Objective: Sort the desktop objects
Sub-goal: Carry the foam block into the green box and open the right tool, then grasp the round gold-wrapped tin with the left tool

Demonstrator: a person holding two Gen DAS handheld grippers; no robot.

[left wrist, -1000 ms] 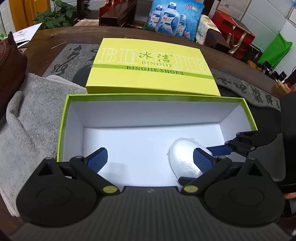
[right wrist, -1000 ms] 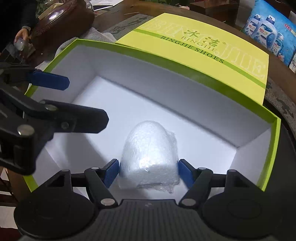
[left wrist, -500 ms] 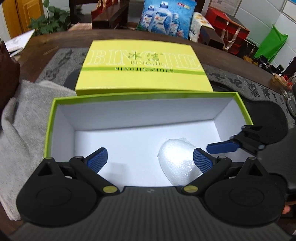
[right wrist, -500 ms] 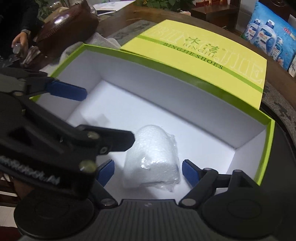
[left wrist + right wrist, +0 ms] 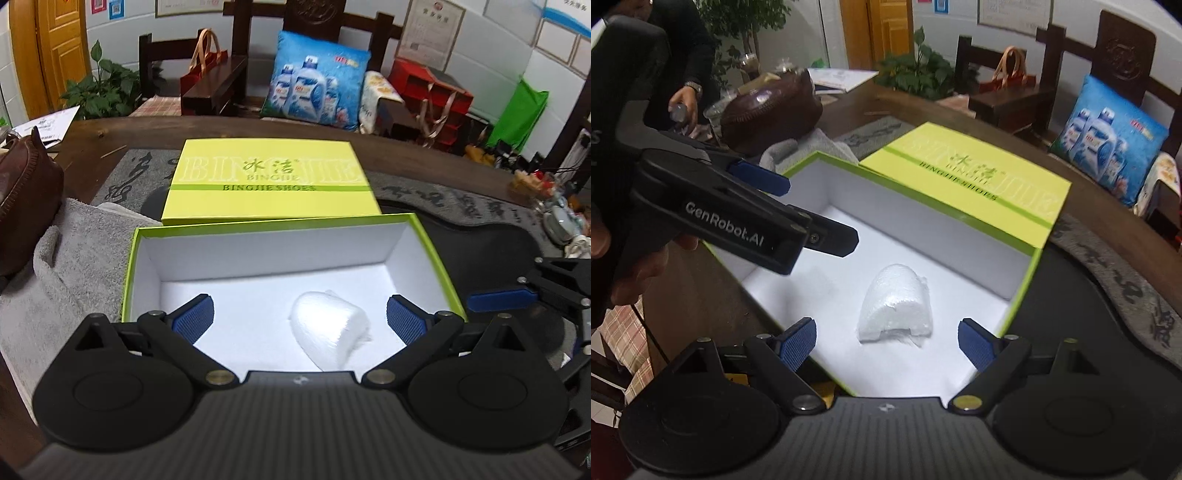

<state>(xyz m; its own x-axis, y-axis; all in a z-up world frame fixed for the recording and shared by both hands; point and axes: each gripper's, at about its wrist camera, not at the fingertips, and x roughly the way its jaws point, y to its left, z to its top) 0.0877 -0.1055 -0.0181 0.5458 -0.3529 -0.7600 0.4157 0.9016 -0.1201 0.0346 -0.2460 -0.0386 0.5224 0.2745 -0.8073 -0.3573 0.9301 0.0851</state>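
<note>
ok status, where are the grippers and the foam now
Left gripper open, empty. Right gripper open, empty. Foam lying loose in box. Nothing blocking.

The right hand-held gripper (image 5: 886, 341), clamped on the white foam lump (image 5: 895, 304) a second ago, has spread its jaws and pulled back, leaving the lump lying free on the box (image 5: 1023, 284) floor. The left hand-held gripper (image 5: 300, 320) has risen and drawn back too.

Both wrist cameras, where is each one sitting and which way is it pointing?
Left wrist: on the left tongs, open, looking over the near edge into the box; right tongs at right edge.
Right wrist: on the right tongs, open, looking into the box from its right end; left tongs and a hand at left.
Shared: box, foam, lid.
</note>
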